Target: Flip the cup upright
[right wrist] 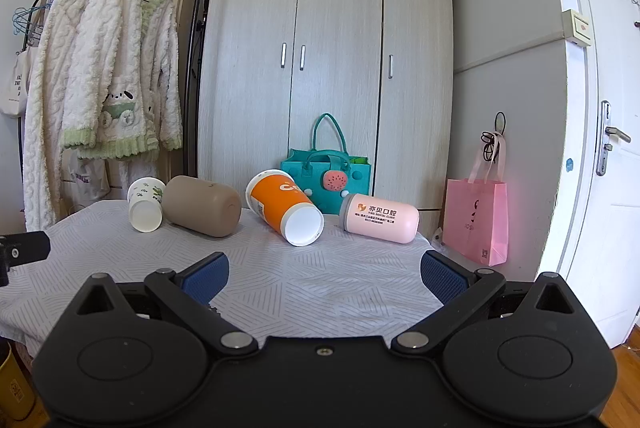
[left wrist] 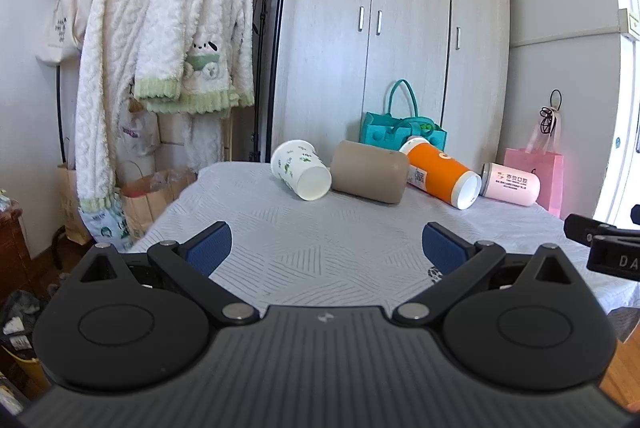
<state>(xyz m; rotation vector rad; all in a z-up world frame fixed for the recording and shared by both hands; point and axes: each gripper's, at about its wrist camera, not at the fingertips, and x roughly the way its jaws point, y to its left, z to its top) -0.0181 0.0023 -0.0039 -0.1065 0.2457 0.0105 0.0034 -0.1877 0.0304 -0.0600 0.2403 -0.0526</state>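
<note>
Paper, smooth cylindrical cups [right wrist: 285,207] lie toppled on ribbed cloth [right wrist: 320,280].

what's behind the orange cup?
A teal felt bag stands behind the orange cup, in front of the wardrobe. The cup hides the bag's lower left corner, so whether they touch is unclear.
</note>
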